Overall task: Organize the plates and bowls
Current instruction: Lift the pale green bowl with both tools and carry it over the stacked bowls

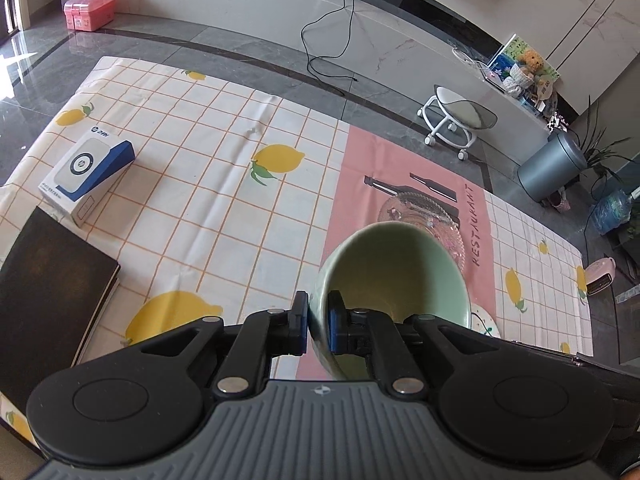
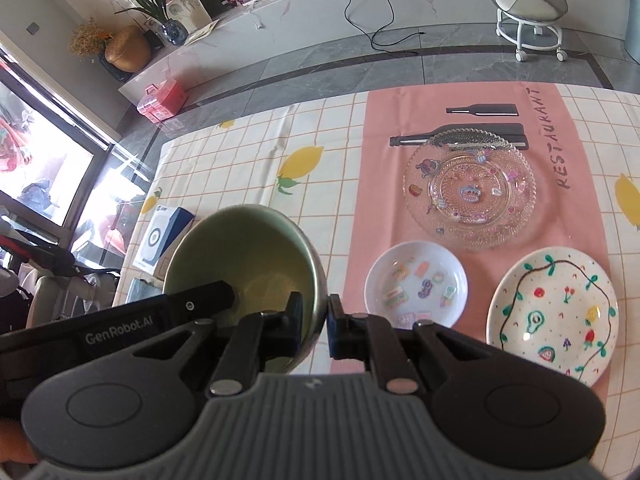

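From the left wrist view, the left hand-held gripper is clamped on the near rim of a pale green bowl, one pad outside the wall and one inside, and the bowl hangs tilted above the counter. Behind the bowl a clear glass plate lies on the pink placemat, partly hidden by the bowl's rim. A sliver of a painted plate shows just right of the bowl. To the left, well apart, a white and blue box and a dark notebook rest on the lemon-print cloth. Beyond the counter are grey floor tiles, a white rolling stool, a grey bin and a pink case.

From the right wrist view, the right hand-held gripper is clamped on the opposite rim of the same bowl, with the left one's black finger reaching in from the left. On the placemat to the right lie the glass plate, a small white dish near it, and the painted plate just beside the dish. A window fills the left edge.
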A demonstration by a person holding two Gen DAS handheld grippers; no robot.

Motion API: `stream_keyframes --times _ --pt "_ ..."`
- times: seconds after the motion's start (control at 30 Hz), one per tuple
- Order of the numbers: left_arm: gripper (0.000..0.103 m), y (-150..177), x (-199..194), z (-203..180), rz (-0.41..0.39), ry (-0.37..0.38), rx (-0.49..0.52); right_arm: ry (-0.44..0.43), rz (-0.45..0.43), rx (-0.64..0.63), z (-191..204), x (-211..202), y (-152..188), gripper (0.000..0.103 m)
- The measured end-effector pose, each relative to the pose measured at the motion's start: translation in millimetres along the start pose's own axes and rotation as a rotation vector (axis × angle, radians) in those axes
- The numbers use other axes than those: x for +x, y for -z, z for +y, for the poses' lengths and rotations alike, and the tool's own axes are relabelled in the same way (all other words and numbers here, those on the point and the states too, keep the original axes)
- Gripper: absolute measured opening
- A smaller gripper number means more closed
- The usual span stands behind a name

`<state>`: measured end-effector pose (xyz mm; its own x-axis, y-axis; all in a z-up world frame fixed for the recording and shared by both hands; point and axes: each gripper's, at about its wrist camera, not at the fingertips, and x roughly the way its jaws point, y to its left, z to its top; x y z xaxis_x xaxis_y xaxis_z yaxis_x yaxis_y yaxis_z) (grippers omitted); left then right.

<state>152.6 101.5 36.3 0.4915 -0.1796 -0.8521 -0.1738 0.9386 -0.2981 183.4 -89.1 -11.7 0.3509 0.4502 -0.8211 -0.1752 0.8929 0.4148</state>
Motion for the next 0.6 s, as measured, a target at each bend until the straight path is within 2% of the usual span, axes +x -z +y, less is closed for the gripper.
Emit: stream_keyframes --times 0.23,0.6 --pt "0.011 41 -38 -9 -0.005 0.002 0.031 -0.039 0.001 -0.012 1 -43 47 0.010" --pt "0.011 95 -49 -15 0.047 0.019 0.056 -0.050 0.023 -0.010 -16 -73 104 0.010"
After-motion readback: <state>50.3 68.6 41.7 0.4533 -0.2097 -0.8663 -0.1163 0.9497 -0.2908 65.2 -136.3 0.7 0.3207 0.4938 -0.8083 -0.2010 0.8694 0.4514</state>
